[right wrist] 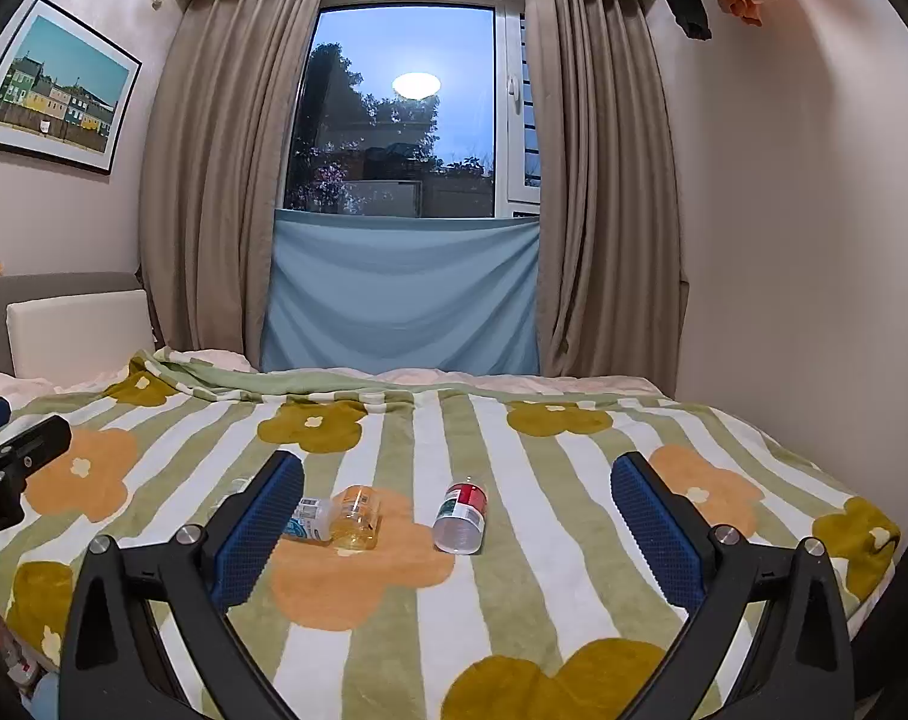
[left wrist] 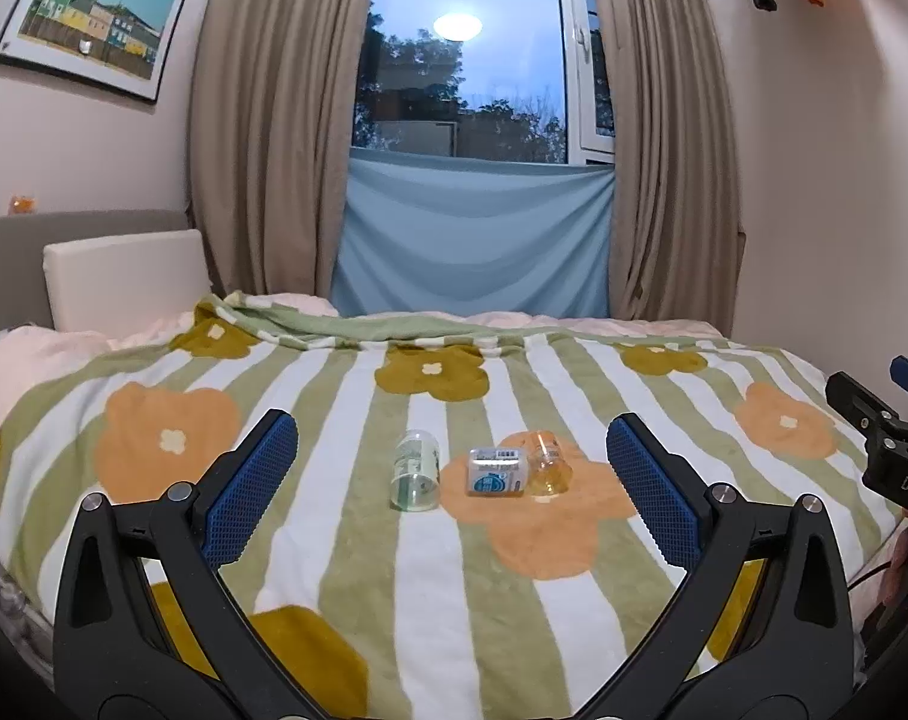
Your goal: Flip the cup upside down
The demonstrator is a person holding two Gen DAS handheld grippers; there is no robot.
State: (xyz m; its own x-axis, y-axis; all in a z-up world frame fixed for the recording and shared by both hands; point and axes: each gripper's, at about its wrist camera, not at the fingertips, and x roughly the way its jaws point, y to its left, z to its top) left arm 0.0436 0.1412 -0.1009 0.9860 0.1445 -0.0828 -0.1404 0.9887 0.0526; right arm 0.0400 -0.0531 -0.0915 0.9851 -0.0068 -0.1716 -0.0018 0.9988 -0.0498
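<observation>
Flowered striped blanket [left wrist: 429, 570] covers the bed — curtained window [left wrist: 466, 60] behind.

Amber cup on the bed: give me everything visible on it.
The amber cup is small, see-through yellow-orange, plastic or glass by its look, and seems empty. It lies on its side on the floral blanket, on an orange flower, mouth towards the cameras. The small blue-and-white box sits right against it, apparently touching. Neither hand-held gripper touches it.

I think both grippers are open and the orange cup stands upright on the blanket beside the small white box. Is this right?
Not quite. The orange cup lies on its side, as the left wrist view shows. Both the left gripper and right gripper are open, and the cup is beside the small white box on the blanket.
</observation>
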